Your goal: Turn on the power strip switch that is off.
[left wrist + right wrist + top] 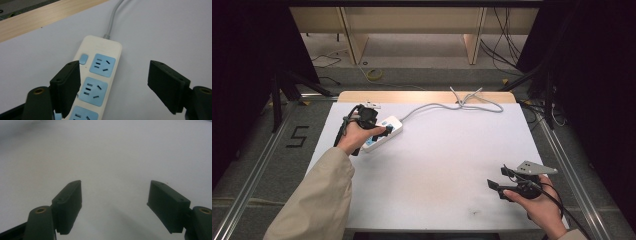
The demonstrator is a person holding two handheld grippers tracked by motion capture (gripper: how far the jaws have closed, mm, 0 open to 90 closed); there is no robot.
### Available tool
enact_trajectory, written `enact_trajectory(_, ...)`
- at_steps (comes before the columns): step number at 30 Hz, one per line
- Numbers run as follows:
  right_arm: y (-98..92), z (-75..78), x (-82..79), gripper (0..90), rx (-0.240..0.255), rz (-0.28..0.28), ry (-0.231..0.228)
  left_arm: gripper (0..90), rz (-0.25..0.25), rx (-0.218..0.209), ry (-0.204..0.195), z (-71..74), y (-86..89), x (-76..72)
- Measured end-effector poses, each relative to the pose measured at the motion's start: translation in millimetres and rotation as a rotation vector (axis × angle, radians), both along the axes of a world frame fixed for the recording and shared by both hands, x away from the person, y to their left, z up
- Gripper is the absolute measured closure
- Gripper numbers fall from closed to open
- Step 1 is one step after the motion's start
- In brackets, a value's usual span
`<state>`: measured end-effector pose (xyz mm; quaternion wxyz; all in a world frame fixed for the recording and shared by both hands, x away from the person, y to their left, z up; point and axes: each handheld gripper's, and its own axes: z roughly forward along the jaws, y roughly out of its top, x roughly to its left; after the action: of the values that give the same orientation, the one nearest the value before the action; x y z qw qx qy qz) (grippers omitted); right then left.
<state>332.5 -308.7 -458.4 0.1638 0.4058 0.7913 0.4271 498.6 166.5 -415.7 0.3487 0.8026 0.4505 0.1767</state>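
Power strip [98, 82] flat at far left of white table [437, 165], cord trailing back; left gripper [113, 85] spread wide just above it, holding nothing; right gripper [507, 180] open, idle near right; best centred over body, lowered squarely before closing.

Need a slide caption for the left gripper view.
Open left hand-held gripper above a white power strip with blue sockets, nothing between its jaws.
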Motion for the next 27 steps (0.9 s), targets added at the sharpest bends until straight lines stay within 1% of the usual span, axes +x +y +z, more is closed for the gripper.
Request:
enact_trajectory(2, 0.2, -0.1, 0.0, 27.7, 0.000, 0.001, 0.001, 23.4, -0.023, 0.007, -0.020, -0.9, -0.8, -9.3)
enact_trajectory(4, 0.4, 0.1, -0.2, 27.7, -0.001, 0.002, 0.001, 22.4, -0.040, -0.008, -0.041, -1.4, -1.8, -19.2)
enact_trajectory(5, 0.4, 0.2, -0.3, 27.7, 0.000, 0.002, 0.001, 22.3, -0.052, -0.006, -0.050, -1.6, -1.9, -24.3)
enact_trajectory(6, 0.3, 0.2, -0.3, 27.7, 0.000, 0.002, 0.000, 22.0, -0.057, -0.014, -0.059, -2.6, -2.6, -29.5)
enact_trajectory(9, 0.1, 0.2, -0.2, 27.6, 0.002, 0.001, -0.001, 21.6, -0.079, -0.005, -0.079, -6.2, -2.3, -44.2)
enact_trajectory(12, 0.4, 0.2, -0.3, 27.6, 0.002, 0.003, 0.000, 21.7, -0.092, -0.010, -0.100, -11.4, -0.8, -56.7)
enact_trajectory(19, 0.2, 0.3, -0.3, 27.6, 0.005, 0.004, -0.003, 21.9, -0.102, -0.016, -0.128, -23.8, 4.3, -83.1)
enact_trajectory(21, 0.1, 0.4, -0.4, 27.6, 0.005, 0.004, -0.002, 21.8, -0.108, -0.025, -0.129, -26.7, 6.0, -90.5)
enact_trajectory(27, 0.3, 0.3, -0.4, 27.6, 0.005, 0.006, 0.000, 21.6, -0.134, -0.013, -0.127, -34.8, 7.6, -111.1)
